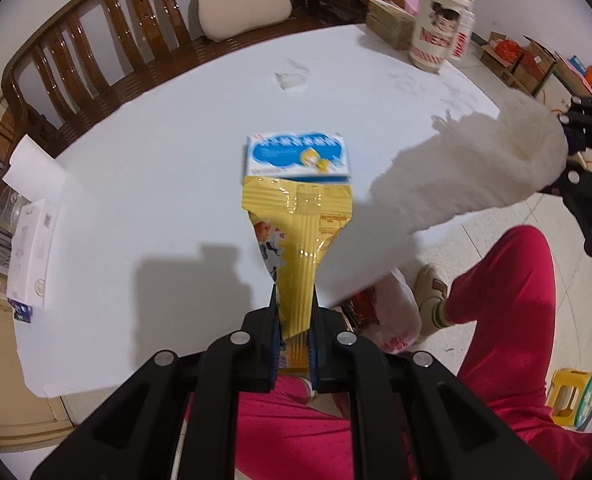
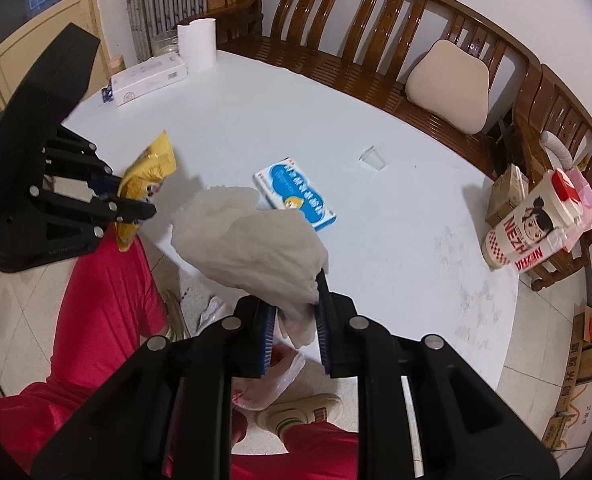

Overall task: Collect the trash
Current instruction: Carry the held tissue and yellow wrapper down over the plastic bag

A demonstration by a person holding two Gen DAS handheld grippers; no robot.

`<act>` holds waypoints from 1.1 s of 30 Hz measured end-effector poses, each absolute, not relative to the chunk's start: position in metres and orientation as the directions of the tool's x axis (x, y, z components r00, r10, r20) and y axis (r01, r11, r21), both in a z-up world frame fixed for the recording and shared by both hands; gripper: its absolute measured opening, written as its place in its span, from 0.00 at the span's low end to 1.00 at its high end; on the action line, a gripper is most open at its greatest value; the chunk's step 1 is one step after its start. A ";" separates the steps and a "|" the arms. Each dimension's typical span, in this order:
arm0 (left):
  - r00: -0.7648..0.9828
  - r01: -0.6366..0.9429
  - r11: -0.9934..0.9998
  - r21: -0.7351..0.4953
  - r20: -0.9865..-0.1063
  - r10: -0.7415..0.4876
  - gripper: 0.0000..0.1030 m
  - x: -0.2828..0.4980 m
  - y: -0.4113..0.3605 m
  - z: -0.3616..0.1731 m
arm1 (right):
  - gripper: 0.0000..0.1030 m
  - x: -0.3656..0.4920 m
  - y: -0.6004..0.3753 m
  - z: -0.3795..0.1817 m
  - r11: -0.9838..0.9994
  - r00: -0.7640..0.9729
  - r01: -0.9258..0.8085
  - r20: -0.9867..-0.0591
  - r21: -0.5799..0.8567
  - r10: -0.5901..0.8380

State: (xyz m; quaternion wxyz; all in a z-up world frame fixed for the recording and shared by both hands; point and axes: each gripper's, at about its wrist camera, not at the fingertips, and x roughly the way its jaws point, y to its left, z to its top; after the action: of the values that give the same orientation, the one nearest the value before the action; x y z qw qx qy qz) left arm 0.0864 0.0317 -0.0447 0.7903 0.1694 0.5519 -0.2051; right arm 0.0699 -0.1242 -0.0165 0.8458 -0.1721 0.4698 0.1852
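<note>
Both hands full, drop risk is real

The left gripper [image 1: 293, 320] is pinching a yellow crinkly snack wrapper [image 1: 296, 216] by its end, and the right gripper [image 2: 293, 312] is clamping a crumpled white tissue wad [image 2: 251, 248] over the white round worktop [image 2: 396, 240] edge; either could be slipping out before reaching the plastic bag on the floor [image 2: 279, 384].

My left gripper [image 1: 293, 320] at bottom centre pinches a yellow wrapper [image 1: 296, 232]. Above it a blue box [image 1: 296, 156] lies on the white table [image 1: 155, 184]. At right, the right gripper [image 1: 572, 152] grips a crumpled tissue [image 1: 476, 168].
</note>
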 end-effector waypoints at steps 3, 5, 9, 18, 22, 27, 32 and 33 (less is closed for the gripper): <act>0.287 0.525 0.850 0.026 -0.946 -0.148 0.11 0.069 0.028 -0.054 | 0.18 0.051 -0.124 -0.019 0.872 0.490 -0.475 -0.859 -0.119 0.149; 0.278 0.529 0.849 0.016 -0.948 -0.155 0.11 0.059 0.025 -0.061 | 0.18 0.043 -0.125 -0.021 0.874 0.487 -0.472 -0.861 -0.115 0.150; 0.255 0.539 0.842 -0.011 -0.951 -0.176 0.11 0.040 0.020 -0.076 | 0.18 0.021 -0.124 -0.031 0.874 0.480 -0.470 -0.867 -0.121 0.137; 0.203 0.550 0.834 -0.048 -0.961 -0.189 0.11 0.015 0.011 -0.113 | 0.18 -0.011 -0.124 -0.063 0.882 0.449 -0.459 -0.885 -0.108 0.125; 0.178 0.556 0.829 -0.060 -0.966 -0.189 0.11 0.007 0.008 -0.134 | 0.18 -0.020 -0.125 -0.082 0.887 0.430 -0.452 -0.895 -0.098 0.120; 0.143 0.560 0.825 -0.082 -0.971 -0.193 0.11 0.000 0.003 -0.156 | 0.18 -0.026 -0.127 -0.104 0.894 0.396 -0.441 -0.910 -0.073 0.121; 0.123 0.569 0.819 -0.080 -0.976 -0.181 0.11 -0.003 -0.003 -0.176 | 0.18 -0.025 -0.133 -0.121 0.904 0.376 -0.423 -0.921 -0.068 0.107; 0.120 0.571 0.817 -0.077 -0.977 -0.176 0.11 -0.003 -0.004 -0.180 | 0.18 -0.025 -0.133 -0.124 0.904 0.374 -0.420 -0.922 -0.072 0.100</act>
State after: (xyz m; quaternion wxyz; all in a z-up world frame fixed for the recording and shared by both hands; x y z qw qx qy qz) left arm -0.0026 -0.0037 -0.1797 0.7308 0.1612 0.6120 -0.2556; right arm -0.0250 -0.1333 -0.1235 0.8152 -0.1493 0.5363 0.1596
